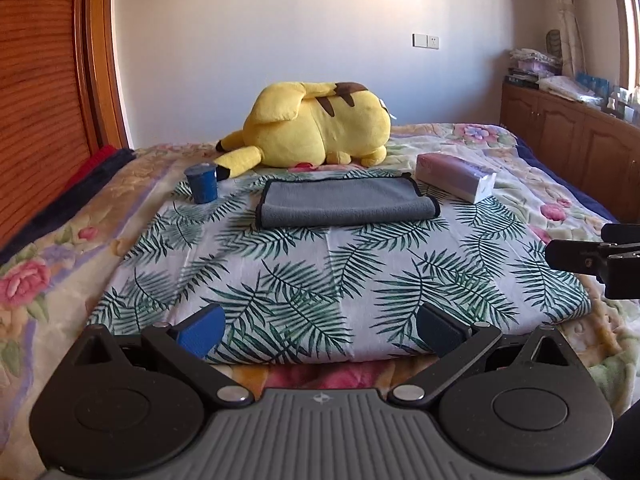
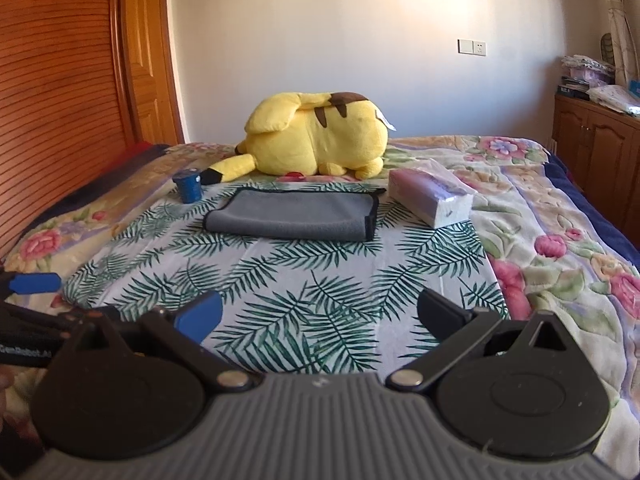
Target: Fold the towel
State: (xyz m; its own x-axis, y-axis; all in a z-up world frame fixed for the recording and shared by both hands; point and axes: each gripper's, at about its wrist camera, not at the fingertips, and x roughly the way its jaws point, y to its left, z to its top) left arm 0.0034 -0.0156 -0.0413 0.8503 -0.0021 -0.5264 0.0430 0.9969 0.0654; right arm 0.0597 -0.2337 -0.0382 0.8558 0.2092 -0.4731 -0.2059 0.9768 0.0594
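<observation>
The towel (image 1: 346,203) lay folded near the far edge of the leaf cloth (image 1: 280,276), cup (image 1: 203,184) by its left end, tissue pack (image 1: 456,176) by its right, plush (image 1: 316,130) just behind. My left gripper (image 1: 320,328) and right gripper (image 2: 320,316) both hung over the near edge, fingers wide apart, holding nothing.

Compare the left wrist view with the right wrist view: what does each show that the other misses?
Only the left wrist view shows the right gripper from the side, at its right edge, and the window-side items on the cabinet.

Only the right wrist view shows the left gripper's blue pad at its left edge, and the paneled door.

Both show the gray towel, already folded, the blue cup, the tissue pack, the yellow plush, and open, empty jaws in front.
</observation>
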